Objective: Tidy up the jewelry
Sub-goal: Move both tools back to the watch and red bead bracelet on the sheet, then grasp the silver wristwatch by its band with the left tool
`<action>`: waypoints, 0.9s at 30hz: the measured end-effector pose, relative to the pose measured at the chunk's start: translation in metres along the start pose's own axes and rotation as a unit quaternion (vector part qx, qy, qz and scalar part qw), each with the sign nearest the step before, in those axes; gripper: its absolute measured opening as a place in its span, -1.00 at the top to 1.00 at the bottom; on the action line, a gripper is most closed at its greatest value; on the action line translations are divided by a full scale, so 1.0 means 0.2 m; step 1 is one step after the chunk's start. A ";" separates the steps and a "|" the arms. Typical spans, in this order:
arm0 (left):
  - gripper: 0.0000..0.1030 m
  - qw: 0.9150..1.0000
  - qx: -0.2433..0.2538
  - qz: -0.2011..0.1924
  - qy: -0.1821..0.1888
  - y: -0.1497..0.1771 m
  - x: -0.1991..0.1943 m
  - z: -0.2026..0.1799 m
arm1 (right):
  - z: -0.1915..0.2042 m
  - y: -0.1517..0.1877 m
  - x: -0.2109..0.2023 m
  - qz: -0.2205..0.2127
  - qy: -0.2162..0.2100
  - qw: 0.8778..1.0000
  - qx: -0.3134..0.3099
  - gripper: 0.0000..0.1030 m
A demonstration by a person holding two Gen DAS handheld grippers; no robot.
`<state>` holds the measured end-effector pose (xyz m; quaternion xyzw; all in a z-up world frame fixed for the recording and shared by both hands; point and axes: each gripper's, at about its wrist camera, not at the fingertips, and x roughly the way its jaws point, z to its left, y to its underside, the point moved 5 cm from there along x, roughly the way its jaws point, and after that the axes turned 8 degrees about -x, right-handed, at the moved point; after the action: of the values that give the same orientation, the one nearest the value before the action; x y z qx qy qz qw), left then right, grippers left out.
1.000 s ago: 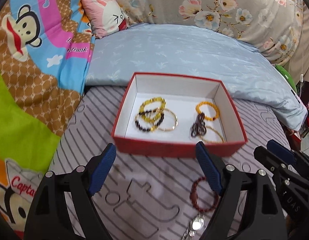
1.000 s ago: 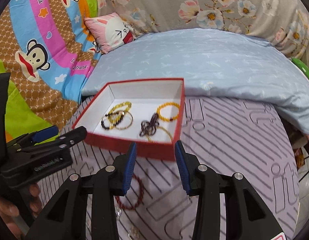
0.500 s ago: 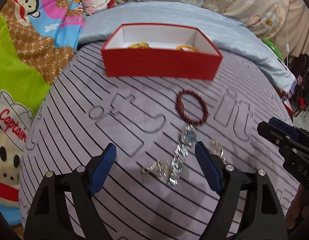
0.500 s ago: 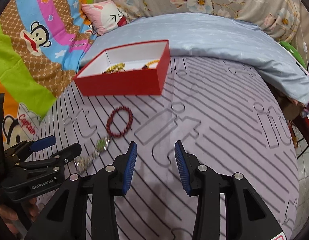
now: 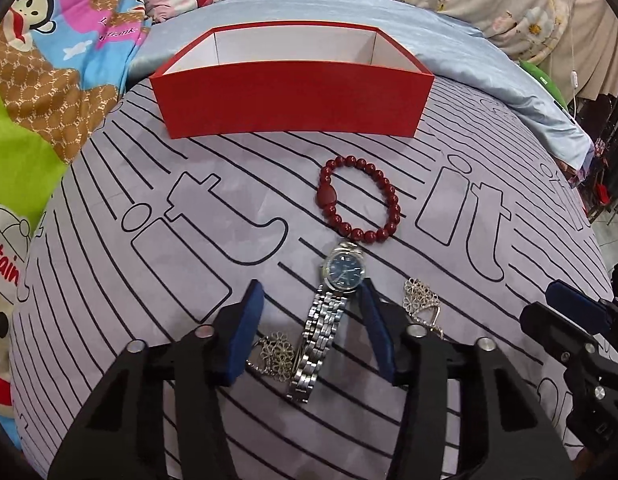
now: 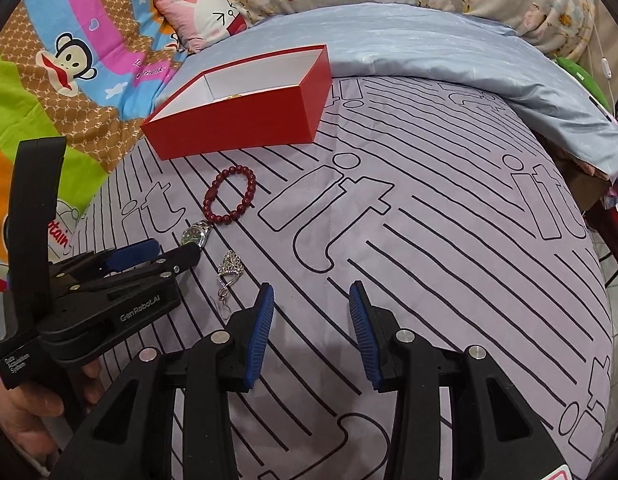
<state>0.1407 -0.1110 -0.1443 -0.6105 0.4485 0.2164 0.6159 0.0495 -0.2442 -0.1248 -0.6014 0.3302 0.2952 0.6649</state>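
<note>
Silver metal catches the eye: a watch (image 5: 341, 276) with a dark blue dial lies on the lilac striped bed sheet (image 5: 149, 264), its band running between the two pads of the left tool (image 5: 313, 300). That tool's jaws have just been closing and stand partly open around the band; the pads do not seem to press on it. A flower-shaped trinket (image 5: 277, 354) lies beside the band, another ornament (image 5: 419, 300) just past the right pad. A dark red bead bracelet (image 5: 359, 200) rests beyond the watch, touching its top, with the red box (image 5: 293, 98) farther off. The right tool (image 6: 311, 312) hovers partly open over bare sheet, holding nothing.
</note>
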 end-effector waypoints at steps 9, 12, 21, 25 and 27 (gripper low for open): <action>0.83 0.999 -0.009 0.012 0.035 -0.02 -0.01 -0.01 | 0.02 -0.03 0.03 0.001 -0.009 1.000 -0.001 0.24; 0.93 0.999 -0.017 0.008 0.050 -0.04 -0.06 0.00 | 0.04 -0.04 0.04 0.002 -0.013 1.000 -0.006 0.24; 0.97 0.998 -0.028 0.006 0.047 -0.05 -0.08 0.06 | 0.08 -0.08 0.05 -0.003 -0.021 1.000 -0.013 0.24; 0.52 0.997 -0.047 0.020 0.054 -0.02 -0.06 0.08 | 0.08 -0.07 0.05 0.000 -0.021 1.000 -0.009 0.24; 0.01 0.998 -0.046 0.009 0.045 -0.02 -0.07 0.07 | 0.07 -0.07 0.06 0.001 -0.021 1.000 -0.006 0.24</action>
<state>0.1407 -0.0944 -0.1334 -0.6432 0.4710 0.2147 0.5642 0.0677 -0.2320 -0.1247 -0.5987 0.3152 0.3101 0.6679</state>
